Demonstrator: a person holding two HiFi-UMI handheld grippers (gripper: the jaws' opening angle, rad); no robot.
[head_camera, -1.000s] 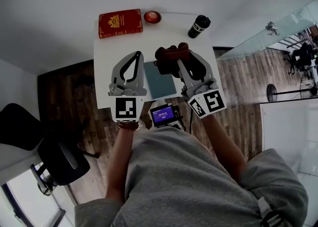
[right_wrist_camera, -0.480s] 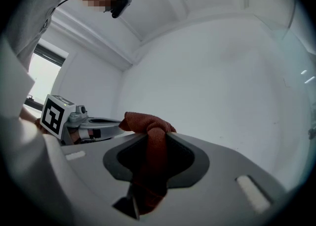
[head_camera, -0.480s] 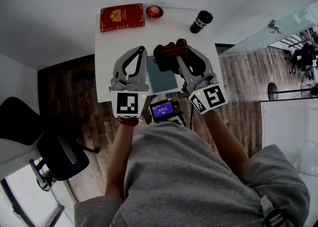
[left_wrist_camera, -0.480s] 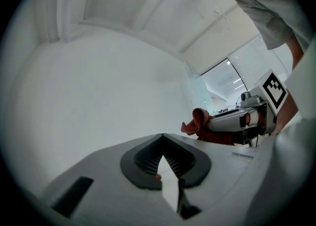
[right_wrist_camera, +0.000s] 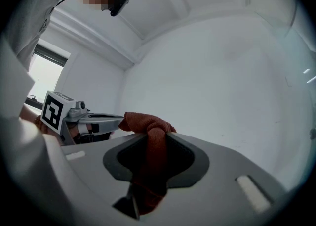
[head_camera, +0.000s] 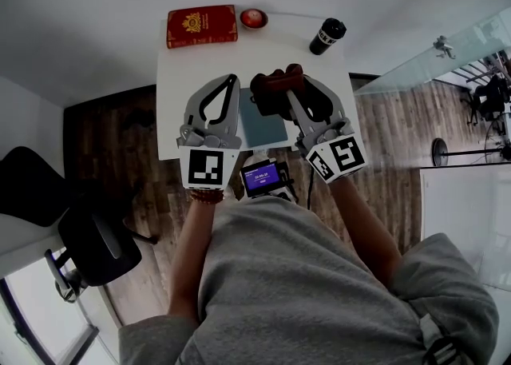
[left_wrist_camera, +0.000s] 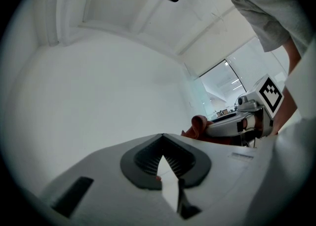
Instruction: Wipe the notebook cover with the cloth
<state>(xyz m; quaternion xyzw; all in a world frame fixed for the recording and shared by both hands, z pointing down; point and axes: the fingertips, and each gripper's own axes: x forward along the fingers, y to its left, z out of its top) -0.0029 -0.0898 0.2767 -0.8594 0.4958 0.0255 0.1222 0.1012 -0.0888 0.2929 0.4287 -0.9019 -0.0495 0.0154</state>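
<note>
The right gripper (head_camera: 281, 94) is clamping the rust-red cloth (head_camera: 268, 85) by the teal notebook (head_camera: 259, 126) at the table's (head_camera: 279, 44) near edge, while the left gripper (head_camera: 231, 79) is hovering closed and empty, so the unpinned notebook could be skidding off.

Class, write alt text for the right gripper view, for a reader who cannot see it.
The right tongs are shut on a rust-red cloth, which bunches up past their tips. The left tongs show beyond, at the left.
</note>
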